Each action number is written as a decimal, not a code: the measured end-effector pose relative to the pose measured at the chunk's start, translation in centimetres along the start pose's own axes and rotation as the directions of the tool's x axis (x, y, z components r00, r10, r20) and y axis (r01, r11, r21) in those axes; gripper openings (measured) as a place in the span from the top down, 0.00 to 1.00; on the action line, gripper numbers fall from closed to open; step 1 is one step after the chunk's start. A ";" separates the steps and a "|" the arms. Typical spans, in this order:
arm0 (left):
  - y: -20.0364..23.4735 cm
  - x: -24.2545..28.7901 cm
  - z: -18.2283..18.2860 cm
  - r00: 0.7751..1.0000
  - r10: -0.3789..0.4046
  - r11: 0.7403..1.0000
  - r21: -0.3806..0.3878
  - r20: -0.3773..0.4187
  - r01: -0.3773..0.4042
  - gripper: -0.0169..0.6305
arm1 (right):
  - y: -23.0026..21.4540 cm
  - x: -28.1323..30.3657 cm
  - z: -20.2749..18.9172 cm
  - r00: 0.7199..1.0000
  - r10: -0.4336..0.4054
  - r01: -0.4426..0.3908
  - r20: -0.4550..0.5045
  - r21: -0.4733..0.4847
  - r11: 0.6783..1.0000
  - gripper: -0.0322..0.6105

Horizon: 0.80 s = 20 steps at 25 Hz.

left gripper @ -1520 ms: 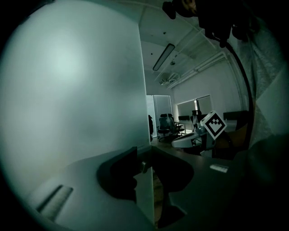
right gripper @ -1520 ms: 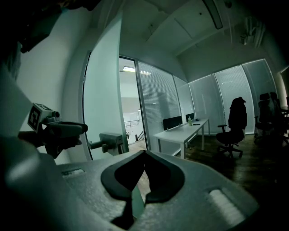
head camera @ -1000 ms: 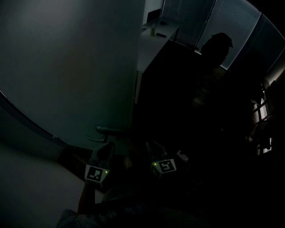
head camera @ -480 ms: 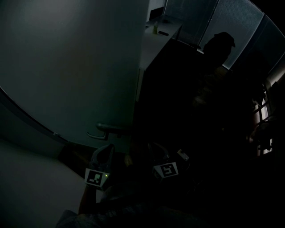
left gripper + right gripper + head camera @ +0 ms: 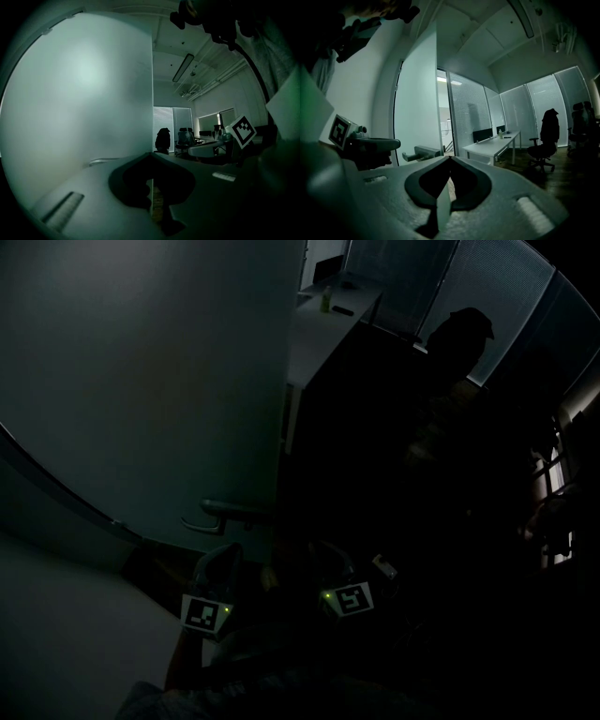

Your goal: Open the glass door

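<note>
Hovering near handle (image 5: 231, 512) of glass door (image 5: 159, 381), L tongs (image 5: 151, 157) clenched empty; R tongs (image 5: 450, 161) alongside, clenched empty.

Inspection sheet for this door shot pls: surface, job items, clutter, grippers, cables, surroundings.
surface: no worktable; dark floor.
job's things: frosted glass door; lever handle, nothing gripping it.
clutter: bottle on the desk.
grippers: left gripper and right gripper, both jaws together and empty, neither on the handle.
cables: one dark cable overhead in the left gripper view.
surroundings: dim office; blinds; chair with a jacket.
</note>
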<state>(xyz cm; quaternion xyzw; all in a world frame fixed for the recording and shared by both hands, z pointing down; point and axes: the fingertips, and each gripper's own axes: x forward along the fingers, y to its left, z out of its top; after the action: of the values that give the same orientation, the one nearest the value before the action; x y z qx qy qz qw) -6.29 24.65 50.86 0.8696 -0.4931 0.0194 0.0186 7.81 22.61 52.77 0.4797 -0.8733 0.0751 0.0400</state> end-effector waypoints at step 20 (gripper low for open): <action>-0.4 0.1 -0.3 1.000 -0.003 1.000 0.020 -0.008 0.003 0.97 | -0.1 0.0 -0.3 1.000 0.004 -0.004 0.011 0.027 1.000 0.95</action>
<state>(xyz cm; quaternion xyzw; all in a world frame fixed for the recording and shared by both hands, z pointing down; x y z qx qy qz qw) -5.94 24.80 51.18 0.8704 -0.4915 0.0277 0.0120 7.89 22.58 53.06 0.4788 -0.8734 0.0844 0.0286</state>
